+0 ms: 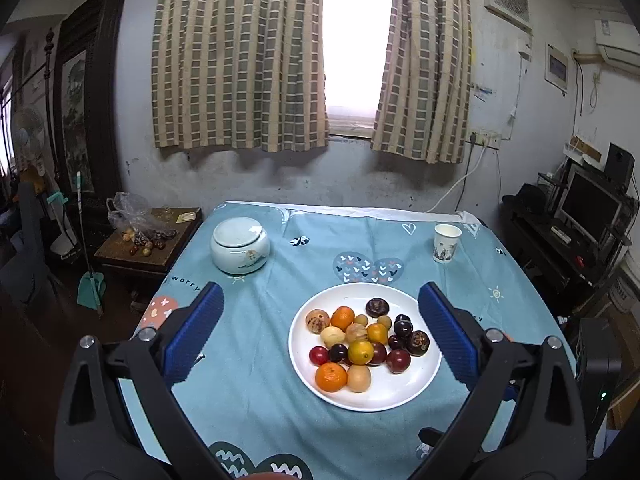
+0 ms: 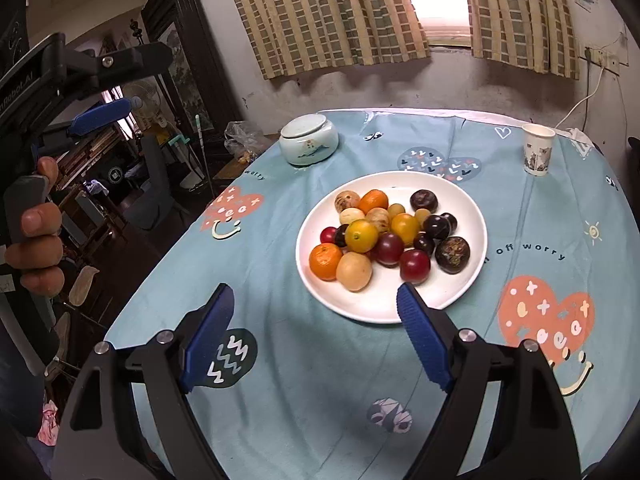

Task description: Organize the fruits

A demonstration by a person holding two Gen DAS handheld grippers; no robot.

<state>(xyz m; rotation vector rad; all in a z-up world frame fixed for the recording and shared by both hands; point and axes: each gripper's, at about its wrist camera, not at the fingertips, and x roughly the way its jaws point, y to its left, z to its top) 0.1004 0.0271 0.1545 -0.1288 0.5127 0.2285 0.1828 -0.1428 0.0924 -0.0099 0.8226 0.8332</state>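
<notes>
Your left hand-held gripper (image 1: pixel 320 320) hangs above the counter (image 1: pixel 248 400) with its jaws spread wide and nothing between the pads; the white plate (image 1: pixel 384 396) of fruits (image 1: pixel 362 342) lies beyond and below, toward its right finger. Your right hand-held gripper (image 2: pixel 316 320) is also released and empty, its right fingertip (image 2: pixel 408 300) just over the plate's near rim, the fruits just ahead. A lidded ceramic jar (image 1: pixel 240 250) and a paper cup (image 1: pixel 446 243) stand at the far side, well apart.
</notes>
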